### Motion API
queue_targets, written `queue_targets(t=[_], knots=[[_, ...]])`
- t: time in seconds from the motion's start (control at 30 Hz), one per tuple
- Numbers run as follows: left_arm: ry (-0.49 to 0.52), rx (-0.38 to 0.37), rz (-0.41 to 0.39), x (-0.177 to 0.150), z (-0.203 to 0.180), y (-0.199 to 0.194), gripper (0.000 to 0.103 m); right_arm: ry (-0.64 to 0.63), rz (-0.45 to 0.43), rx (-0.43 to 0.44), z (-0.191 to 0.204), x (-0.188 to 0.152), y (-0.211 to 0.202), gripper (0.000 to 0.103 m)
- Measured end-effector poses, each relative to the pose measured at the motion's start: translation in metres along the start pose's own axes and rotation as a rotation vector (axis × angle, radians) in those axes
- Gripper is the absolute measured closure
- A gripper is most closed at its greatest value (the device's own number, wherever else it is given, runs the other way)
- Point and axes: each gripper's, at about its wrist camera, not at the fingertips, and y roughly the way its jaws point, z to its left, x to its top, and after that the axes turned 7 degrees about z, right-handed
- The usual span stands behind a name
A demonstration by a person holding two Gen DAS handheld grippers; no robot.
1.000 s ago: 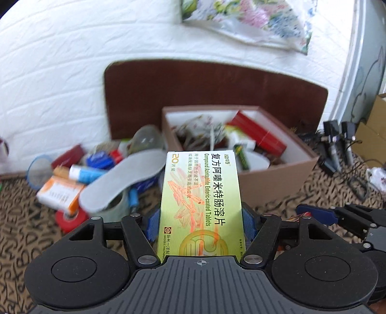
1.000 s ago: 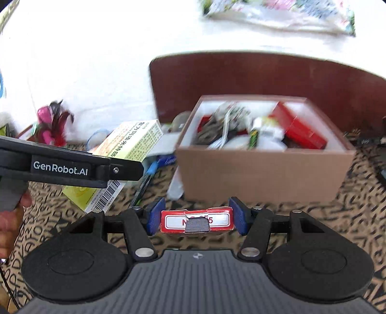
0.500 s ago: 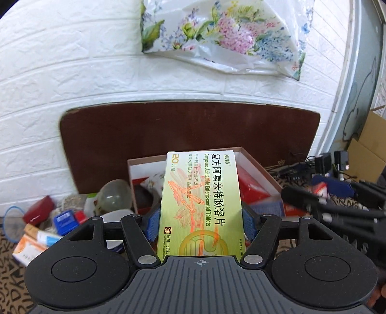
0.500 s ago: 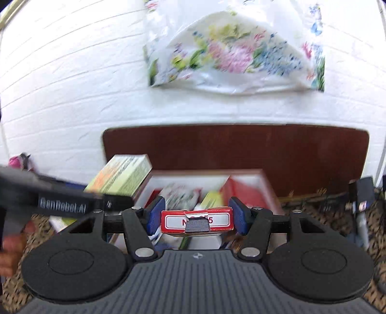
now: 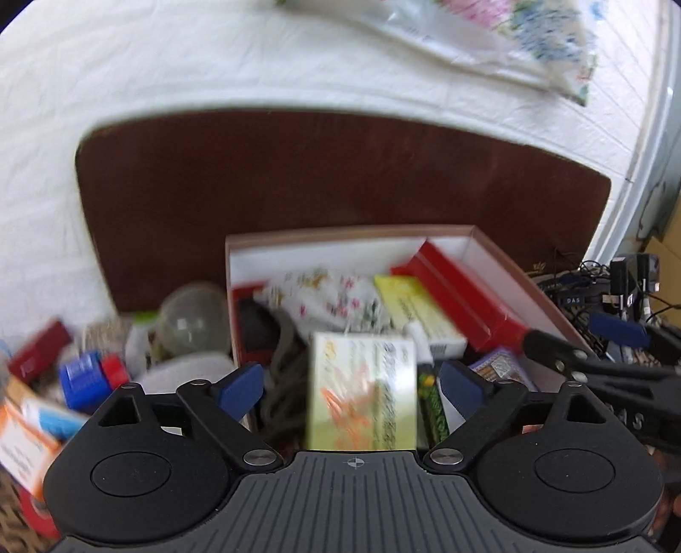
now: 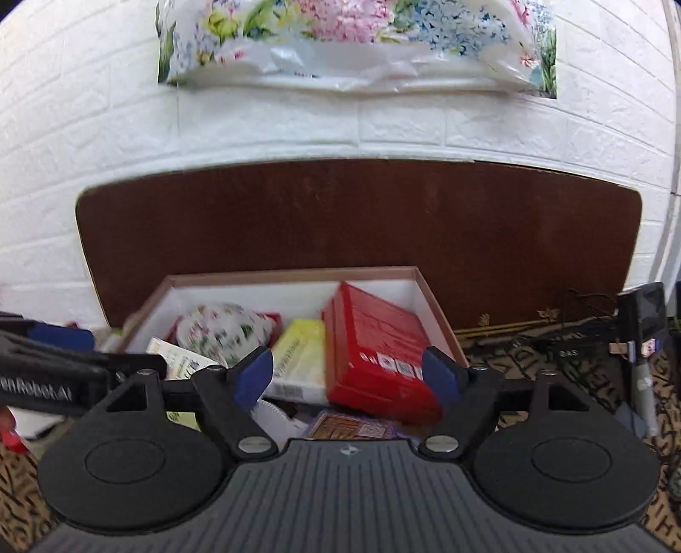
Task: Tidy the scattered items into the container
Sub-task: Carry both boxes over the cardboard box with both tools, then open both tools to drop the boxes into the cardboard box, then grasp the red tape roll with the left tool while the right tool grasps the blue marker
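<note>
Through the left wrist camera we see the left gripper [image 5: 352, 387] with its jaws just opened wide; the blurred yellow-green cardboard medicine box [image 5: 361, 391] sits between the blue pads [image 5: 240, 385] but touches neither, free above the clutter in the brown cardboard container with white inner walls [image 5: 502, 263]. Inside that container lie a large flat red box [image 5: 464, 297], a second yellow-green medicine box [image 5: 419, 312] and a white flowered bag [image 5: 327, 297]. Left of it, on the brown letter-patterned cloth [image 5: 10, 506], are scattered items — a clear glass bulb [image 5: 191, 319], a blue block [image 5: 81, 378], an orange-and-white carton [image 5: 23, 442]. The right gripper's black arm [image 5: 596, 378] reaches in from the right. Behind stand a dark brown board [image 5: 298, 170] and a white brick wall [image 5: 170, 55]. Through the right wrist camera we see the right gripper [image 6: 351, 376], jaws also just opened, nothing between its pads — it looks down into the container [image 6: 438, 314], where the red box [image 6: 374, 353] lies beside one yellow-green box [image 6: 298, 357] and the flowered bag [image 6: 221, 327]. The left gripper's black finger [image 6: 64, 374] crosses at the left. A flowered plastic bag [image 6: 353, 38] hangs on the wall, and black cables and chargers [image 6: 617, 336] lie on the cloth at the right.
</note>
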Motion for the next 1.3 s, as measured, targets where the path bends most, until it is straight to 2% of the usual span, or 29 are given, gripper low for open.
queue_targets(t=[0.07,0.17,0.27,0.3,0.5,0.67,0.77,0.9,1.0,1.13,1.3], knots=[[-0.029,-0.019,0.025,-0.004,0.005,0.003,0.007,-0.005,0.023,-0.004,0.0,-0.006,-0.002,0.021],[-0.036,-0.008,0.027,-0.009,0.006,0.001,0.007,0.007,0.08,0.018,0.0,-0.01,0.0,0.02],[-0.017,0.004,0.022,-0.013,0.001,-0.007,0.005,0.034,0.094,0.023,0.003,-0.011,-0.005,0.013],[-0.016,0.011,0.015,-0.015,0.001,-0.012,0.005,0.04,0.093,0.027,0.005,-0.01,-0.008,0.008],[-0.029,0.011,-0.014,-0.025,0.004,-0.05,0.004,0.048,0.053,0.023,0.018,-0.004,-0.041,0.004],[-0.023,0.037,-0.068,-0.051,0.015,-0.093,0.0,0.079,0.006,0.106,0.034,-0.002,-0.077,0.001],[-0.026,0.068,-0.097,-0.078,0.029,-0.117,0.0,0.094,0.027,0.137,0.053,-0.004,-0.092,0.001],[-0.09,0.133,-0.098,-0.116,0.063,-0.141,0.0,0.054,0.055,0.042,0.091,-0.02,-0.107,0.001],[-0.135,0.174,-0.074,-0.139,0.089,-0.151,0.0,-0.009,0.047,0.028,0.118,-0.039,-0.115,0.001],[-0.204,0.195,-0.061,-0.164,0.123,-0.164,0.0,-0.043,0.067,0.097,0.148,-0.063,-0.118,0.001],[-0.243,0.221,-0.056,-0.183,0.152,-0.166,0.0,-0.06,0.215,0.185,0.182,-0.092,-0.095,0.001]])
